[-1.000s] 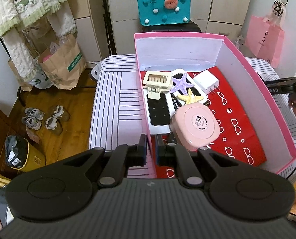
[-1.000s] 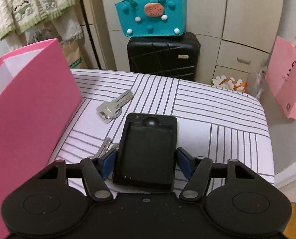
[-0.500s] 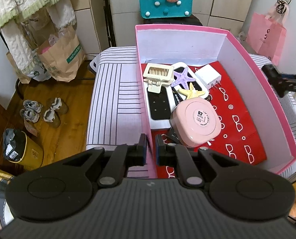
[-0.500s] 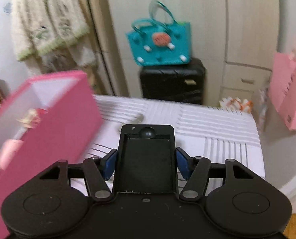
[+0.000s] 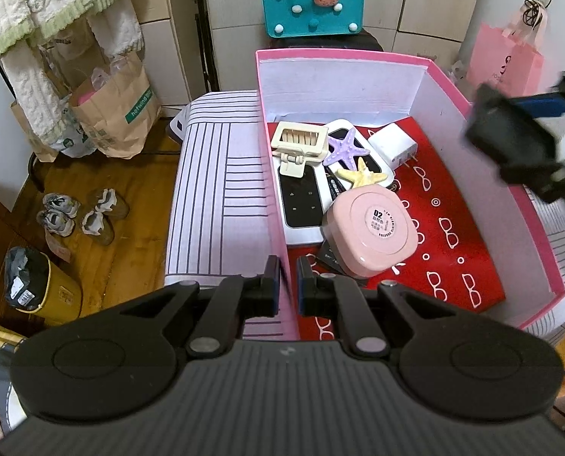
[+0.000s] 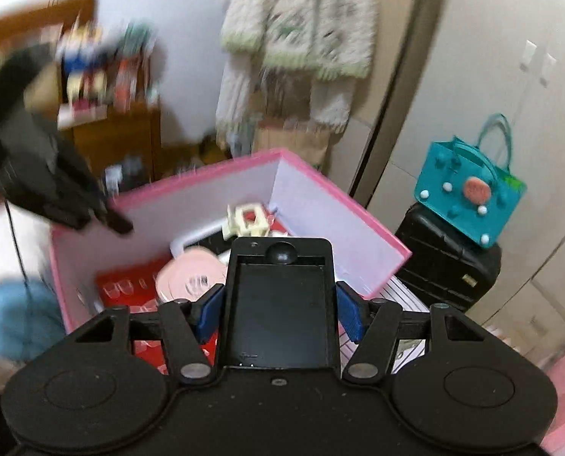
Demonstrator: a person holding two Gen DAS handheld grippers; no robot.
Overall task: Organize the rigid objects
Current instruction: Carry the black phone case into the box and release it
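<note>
A pink box (image 5: 339,53) with a red glasses-print floor stands on the striped table (image 5: 221,197). Inside it lie a pink square case (image 5: 373,228), a cream claw clip (image 5: 299,140), a purple starfish (image 5: 345,148), a yellow starfish (image 5: 362,176), a white charger (image 5: 392,142) and a white device with a black panel (image 5: 301,201). My left gripper (image 5: 287,285) is shut on the box's near left wall. My right gripper (image 6: 280,307) is shut on a flat black case (image 6: 280,285), held in the air over the box's (image 6: 206,169) right rim. In the left wrist view that black case (image 5: 510,144) looks blurred.
A teal felt bag (image 5: 312,0) sits on a black suitcase (image 6: 449,262) behind the table. A pink paper bag (image 5: 502,60) hangs at the right. Brown paper bags (image 5: 111,114), shoes (image 5: 81,216) and a yellow bin (image 5: 39,288) are on the wooden floor to the left.
My right gripper lifted the black case off the striped table, rolled, and swung it up over the pink box's right side. The left gripper stayed clamped on the box wall.
</note>
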